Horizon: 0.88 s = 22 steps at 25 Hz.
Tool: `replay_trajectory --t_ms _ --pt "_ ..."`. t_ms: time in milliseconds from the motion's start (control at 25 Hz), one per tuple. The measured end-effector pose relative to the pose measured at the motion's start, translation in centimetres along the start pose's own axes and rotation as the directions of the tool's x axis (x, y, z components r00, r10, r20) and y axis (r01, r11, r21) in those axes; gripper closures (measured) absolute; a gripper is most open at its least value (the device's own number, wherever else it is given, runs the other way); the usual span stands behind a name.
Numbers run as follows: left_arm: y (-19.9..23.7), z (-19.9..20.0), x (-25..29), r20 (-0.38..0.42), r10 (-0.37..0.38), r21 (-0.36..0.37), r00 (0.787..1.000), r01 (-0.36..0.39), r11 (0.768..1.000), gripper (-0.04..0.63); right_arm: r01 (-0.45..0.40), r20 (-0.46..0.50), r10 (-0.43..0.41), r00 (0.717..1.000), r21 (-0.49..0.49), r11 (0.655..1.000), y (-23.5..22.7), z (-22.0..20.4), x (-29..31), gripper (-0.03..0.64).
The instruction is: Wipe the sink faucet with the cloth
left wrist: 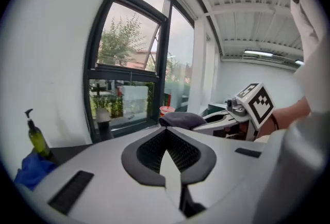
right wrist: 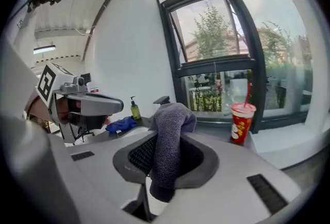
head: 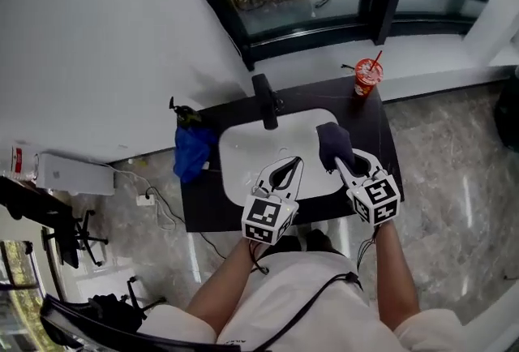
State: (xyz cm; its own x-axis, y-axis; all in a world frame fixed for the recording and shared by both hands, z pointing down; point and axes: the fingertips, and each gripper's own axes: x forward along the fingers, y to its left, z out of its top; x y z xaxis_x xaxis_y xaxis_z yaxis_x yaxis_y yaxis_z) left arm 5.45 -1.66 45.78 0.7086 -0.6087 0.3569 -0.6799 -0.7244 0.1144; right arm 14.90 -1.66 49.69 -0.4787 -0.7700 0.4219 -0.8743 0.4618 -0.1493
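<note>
Both hand-held grippers are hovering over the sink (head: 239, 149), forearms reaching forward: the right hand-held gripper (head: 340, 164) is pinching the grey cloth (head: 333, 139) just right of the faucet (head: 264, 101), not touching it, while the left hand-held gripper (head: 290, 167) is sitting closed on nothing. Wiping well is likely calling for swinging the cloth's bunched top left onto the faucet and pressing steadily along it.

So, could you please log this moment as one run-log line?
right gripper: shut on grey cloth | left gripper: shut, empty, over sink | faucet: cloth not yet on it
</note>
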Motion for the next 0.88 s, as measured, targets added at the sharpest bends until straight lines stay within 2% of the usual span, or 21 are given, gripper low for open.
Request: replay_trajectory --t_ms 120,240,400,600,760,880 --pt "2.3 0.3 -2.2 0.026 0.1 -0.023 0.995 -0.099 0.995 0.597 -0.091 0.005 0.092 0.996 -0.061 0.994 1.8 1.7 2.6 0.538" --pt "4.4 0.0 -4.4 0.035 0.193 -0.053 0.981 -0.191 0.98 0.597 -0.169 0.009 0.171 0.985 -0.107 0.98 3.5 3.3 4.6 0.538" --pt "6.0 -0.9 -6.2 0.031 0.276 -0.083 0.961 -0.272 0.959 0.597 -0.249 0.015 0.254 0.967 -0.153 0.956 5.5 4.7 6.3 0.538" --pt "7.3 -0.8 -6.5 0.041 0.301 -0.093 0.953 -0.296 0.951 0.597 -0.278 0.004 0.284 0.959 -0.181 0.943 6.2 5.7 8.1 0.538" --pt "9.0 -0.2 -5.3 0.051 0.288 -0.092 0.956 -0.282 0.955 0.597 -0.283 0.001 0.288 0.957 -0.195 0.939 5.8 7.5 10.2 0.538" --pt "10.4 0.2 -4.2 0.059 0.275 -0.098 0.96 -0.268 0.958 0.597 -0.274 -0.001 0.282 0.959 -0.241 0.931 5.5 9.4 12.0 0.538"
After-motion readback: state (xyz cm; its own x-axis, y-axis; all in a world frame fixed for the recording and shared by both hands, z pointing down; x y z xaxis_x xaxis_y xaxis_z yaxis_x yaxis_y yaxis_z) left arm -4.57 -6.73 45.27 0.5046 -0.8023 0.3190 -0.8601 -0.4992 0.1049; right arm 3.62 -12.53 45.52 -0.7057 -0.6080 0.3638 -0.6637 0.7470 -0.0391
